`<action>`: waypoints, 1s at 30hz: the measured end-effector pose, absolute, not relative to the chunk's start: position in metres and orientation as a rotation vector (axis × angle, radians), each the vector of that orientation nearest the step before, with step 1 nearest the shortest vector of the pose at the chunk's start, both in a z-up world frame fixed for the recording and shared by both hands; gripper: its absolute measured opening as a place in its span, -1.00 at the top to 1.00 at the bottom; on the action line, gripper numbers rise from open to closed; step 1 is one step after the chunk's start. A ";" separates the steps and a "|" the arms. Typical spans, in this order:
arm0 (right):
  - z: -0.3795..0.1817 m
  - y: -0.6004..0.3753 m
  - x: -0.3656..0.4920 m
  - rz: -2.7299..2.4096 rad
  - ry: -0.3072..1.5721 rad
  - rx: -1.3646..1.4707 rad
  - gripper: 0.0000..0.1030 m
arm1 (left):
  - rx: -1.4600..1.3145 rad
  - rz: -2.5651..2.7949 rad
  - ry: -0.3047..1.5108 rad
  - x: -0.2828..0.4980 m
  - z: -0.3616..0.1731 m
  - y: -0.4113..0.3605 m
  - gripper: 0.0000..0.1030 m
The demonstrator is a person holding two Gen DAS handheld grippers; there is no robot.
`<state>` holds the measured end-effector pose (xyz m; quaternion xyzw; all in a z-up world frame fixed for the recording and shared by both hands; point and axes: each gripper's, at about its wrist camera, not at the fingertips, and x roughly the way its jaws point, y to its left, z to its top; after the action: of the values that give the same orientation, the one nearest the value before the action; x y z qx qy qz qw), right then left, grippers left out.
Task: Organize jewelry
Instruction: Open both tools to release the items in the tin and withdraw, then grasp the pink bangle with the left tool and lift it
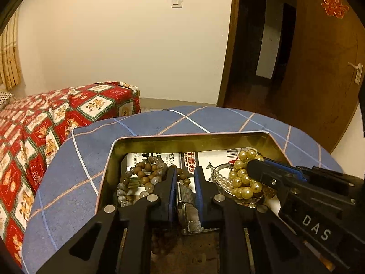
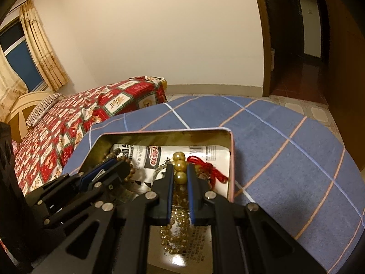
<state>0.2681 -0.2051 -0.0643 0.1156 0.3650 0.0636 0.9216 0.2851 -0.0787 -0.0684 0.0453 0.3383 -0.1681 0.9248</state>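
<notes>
Nearest me, inside the tin (image 1: 228,137), my left gripper (image 1: 186,178) has its jaws nearly together around a grey woven strap (image 1: 186,196) with a metal clasp; whether the pads are really pinching it I cannot tell. My right gripper (image 2: 180,178) is in the tin too, jaws narrowed on a strand of gold pearl beads (image 2: 179,166), and I judge it is gripping them.

My worry is tangling. The gold beads heap up in a glass dish (image 1: 248,202) on the tin's right side, with a red cord (image 2: 209,166) beside them; lifting may drag the dish or snag the cord. Smooth round beads could also slip between flat pads. On the tin's left side the brown wooden bead bracelets (image 1: 146,173) and grey stone beads (image 1: 122,194) lie matte and knotted together, touching my left finger.

The tin itself is rectangular, dull gold metal with rounded corners, lined with glossy printed packets (image 2: 205,153). It rests on a soft blue checked cloth (image 2: 285,159); beyond the tin stands a bed under a red patterned quilt (image 1: 45,118).
</notes>
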 end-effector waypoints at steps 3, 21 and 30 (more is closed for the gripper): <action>-0.065 -0.204 0.268 0.144 0.741 0.239 0.65 | 0.113 -0.342 0.688 0.284 -0.069 -0.081 0.64; -0.039 -0.226 0.220 0.086 0.666 0.329 -0.34 | 0.088 -0.275 0.669 0.243 -0.036 -0.044 -0.28; -0.044 -0.215 0.187 0.084 0.719 0.291 -0.25 | 0.061 -0.261 0.701 0.200 -0.039 -0.022 -0.28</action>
<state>0.1872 -0.2154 -0.0441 0.1419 0.3506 0.0412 0.9248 0.1995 -0.0225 -0.0388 0.0299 0.3422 -0.1275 0.9305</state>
